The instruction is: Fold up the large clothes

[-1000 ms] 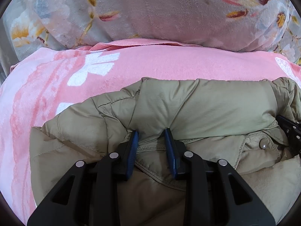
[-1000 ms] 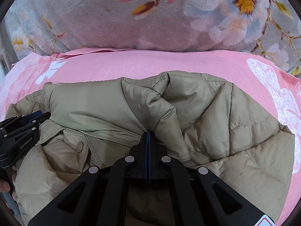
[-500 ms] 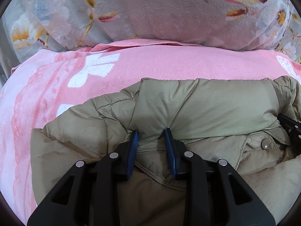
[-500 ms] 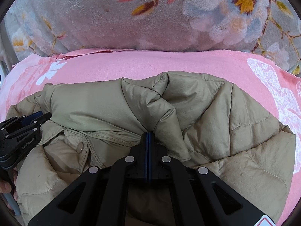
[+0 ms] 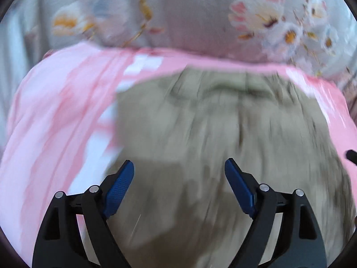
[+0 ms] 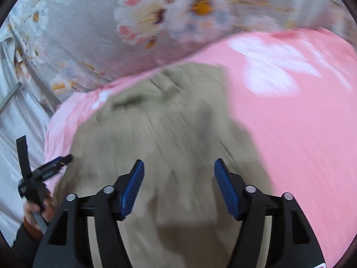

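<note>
An olive-green padded jacket [image 5: 223,134] lies in a compact bundle on the pink blanket [image 5: 55,122]; it also shows in the right wrist view [image 6: 160,138]. Both views are motion-blurred. My left gripper [image 5: 179,169] is open and empty, above the jacket's near part. My right gripper [image 6: 179,167] is open and empty, also above the jacket's near part. The left gripper [image 6: 48,169] shows at the left edge of the right wrist view, beside the jacket.
A grey floral quilt [image 5: 189,11] is piled along the far side of the blanket, also in the right wrist view [image 6: 111,22]. Pink blanket [image 6: 301,122] stretches to the right of the jacket. Grey sheet [image 6: 20,122] lies at the left.
Both grippers have opened and let go of the jacket, then pulled back and up from it. The right gripper was shut on a fold; the left held the collar area.
</note>
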A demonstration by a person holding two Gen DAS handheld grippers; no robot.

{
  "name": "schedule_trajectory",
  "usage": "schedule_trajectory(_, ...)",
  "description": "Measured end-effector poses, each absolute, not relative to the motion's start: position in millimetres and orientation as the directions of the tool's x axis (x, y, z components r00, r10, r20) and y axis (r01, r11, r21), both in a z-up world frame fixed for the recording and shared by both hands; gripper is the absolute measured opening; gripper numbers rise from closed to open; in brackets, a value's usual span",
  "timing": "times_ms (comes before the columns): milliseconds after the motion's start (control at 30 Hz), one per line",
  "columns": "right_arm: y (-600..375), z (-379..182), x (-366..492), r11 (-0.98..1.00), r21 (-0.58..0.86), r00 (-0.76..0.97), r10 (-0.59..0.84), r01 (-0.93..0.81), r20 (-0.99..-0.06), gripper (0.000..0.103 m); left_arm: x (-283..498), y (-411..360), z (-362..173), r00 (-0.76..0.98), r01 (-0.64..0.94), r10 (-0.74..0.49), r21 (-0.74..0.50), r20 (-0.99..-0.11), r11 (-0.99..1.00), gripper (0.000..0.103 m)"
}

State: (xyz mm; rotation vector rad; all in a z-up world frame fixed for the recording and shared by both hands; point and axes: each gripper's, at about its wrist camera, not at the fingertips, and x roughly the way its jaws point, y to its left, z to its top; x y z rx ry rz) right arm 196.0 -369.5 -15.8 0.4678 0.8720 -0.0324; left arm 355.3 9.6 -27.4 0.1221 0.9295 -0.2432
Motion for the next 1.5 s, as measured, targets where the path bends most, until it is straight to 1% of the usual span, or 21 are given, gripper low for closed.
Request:
schedule_trajectory(67,-383.8,-21.4,124.3,0.877,0.368,0.612,0.113,0.309,-0.783,0.066,305.5,49.2,-25.5,0.535,0.221,-0.128,-0.008,-0.835,0.975,0.081)
schedule_trajectory(133,-393.2,-27.8,60.5,0.838,0.386,0.595,0.095,0.384,-0.798,0.068,267.0,83.9,-26.3,0.497,0.178,-0.142,-0.06,-0.856,0.982,0.083)
schedule_trajectory(233,-393.8,-43.6,-0.5,0.781,0.432,0.578,0.114,0.451,-0.808,0.069,214.3,135.4,-36.2,0.441,0.071,-0.171,-0.156,-0.881,0.985,0.084)
schedule_trajectory(300,-391.6,-55.5,-23.4,0.742,0.483,0.59,0.148,0.465,-0.794,0.069,191.9,156.6,-45.0,0.414,0.011,-0.185,-0.198,-0.891,0.98,0.084)
schedule_trajectory(333,-391.2,-59.7,-35.4,0.723,0.511,0.613,0.154,0.465,-0.775,0.069,178.5,166.1,-47.3,0.418,-0.011,-0.21,-0.236,-0.884,0.972,0.084)
schedule_trajectory(400,-382.7,-59.0,-40.0,0.715,0.527,0.637,0.149,0.459,-0.756,0.072,159.7,169.3,-42.8,0.443,-0.033,-0.201,-0.24,-0.874,0.97,0.084)
schedule_trajectory(467,-373.0,-57.9,-36.2,0.711,0.564,0.652,0.196,0.42,-0.732,0.072,152.6,171.4,-38.7,0.446,-0.055,-0.201,-0.25,-0.872,0.967,0.084)
schedule_trajectory(500,-368.5,-57.7,-34.6,0.712,0.572,0.655,0.209,0.408,-0.726,0.072,147.8,174.0,-35.6,0.461,-0.073,-0.207,-0.269,-0.863,0.96,0.085)
schedule_trajectory(567,-357.9,-60.4,-31.7,0.727,0.562,0.646,0.216,0.395,-0.733,0.072,144.4,176.4,-35.7,0.464,-0.091,-0.228,-0.302,-0.856,0.949,0.09)
schedule_trajectory(633,-349.4,-62.1,-31.1,0.743,0.55,0.646,0.21,0.383,-0.734,0.073,140.1,176.7,-44.7,0.434,-0.103,-0.266,-0.341,-0.861,0.935,0.09)
schedule_trajectory(700,-342.7,-62.7,-33.6,0.754,0.548,0.651,0.216,0.363,-0.728,0.072,134.1,165.5,-44.6,0.447,-0.092,-0.241,-0.313,-0.861,0.945,0.09)
schedule_trajectory(767,-337.1,-63.7,-33.1,0.754,0.556,0.652,0.23,0.35,-0.722,0.072,132.4,153.8,-43.9,0.431,-0.049,-0.267,-0.318,-0.862,0.947,0.09)
schedule_trajectory(833,-336.8,-64.1,-34.4,0.753,0.555,0.652,0.228,0.354,-0.724,0.072,131.8,143.4,-44.5,0.422,-0.024,-0.296,-0.336,-0.857,0.941,0.09)
schedule_trajectory(933,-341.1,-63.9,-36.7,0.738,0.571,0.654,0.237,0.359,-0.718,0.072,131.4,135.7,-44.9,0.427,-0.019,-0.286,-0.324,-0.858,0.946,0.09)
schedule_trajectory(1000,-346.8,-62.9,-42.6,0.735,0.572,0.659,0.231,0.364,-0.716,0.072,130.4,137.5,-44.7,0.434,-0.029,-0.293,-0.339,-0.852,0.94,0.09)
schedule_trajectory(1100,-359.8,-59.5,-55.7,0.743,0.528,0.661,0.156,0.412,-0.734,0.072,128.7,149.5,-43.3,0.443,-0.06,-0.313,-0.377,-0.84,0.924,0.089)
schedule_trajectory(1267,-382.8,-59.3,-68.9,0.69,0.547,0.686,0.1,0.475,-0.721,0.072,127.5,176.8,-39.5,0.483,-0.135,-0.288,-0.396,-0.827,0.908,0.089)
schedule_trajectory(1367,-386.0,-68.4,-61.6,0.665,0.573,0.679,0.132,0.48,-0.722,0.073,132.7,183.2,-44.9,0.48,-0.162,-0.306,-0.426,-0.822,0.89,0.09)
schedule_trajectory(1433,-378.9,-70.9,-53.1,0.661,0.594,0.681,0.167,0.46,-0.713,0.073,135.4,178.0,-45.0,0.48,-0.155,-0.306,-0.423,-0.822,0.893,0.09)
schedule_trajectory(1467,-372.8,-69.7,-47.7,0.671,0.595,0.681,0.18,0.443,-0.71,0.07,136.8,172.7,-44.4,0.476,-0.139,-0.318,-0.427,-0.82,0.893,0.089)
schedule_trajectory(1500,-365.0,-69.4,-39.1,0.681,0.604,0.681,0.21,0.413,-0.702,0.059,138.0,168.4,-44.4,0.468,-0.121,-0.346,-0.447,-0.813,0.886,0.088)
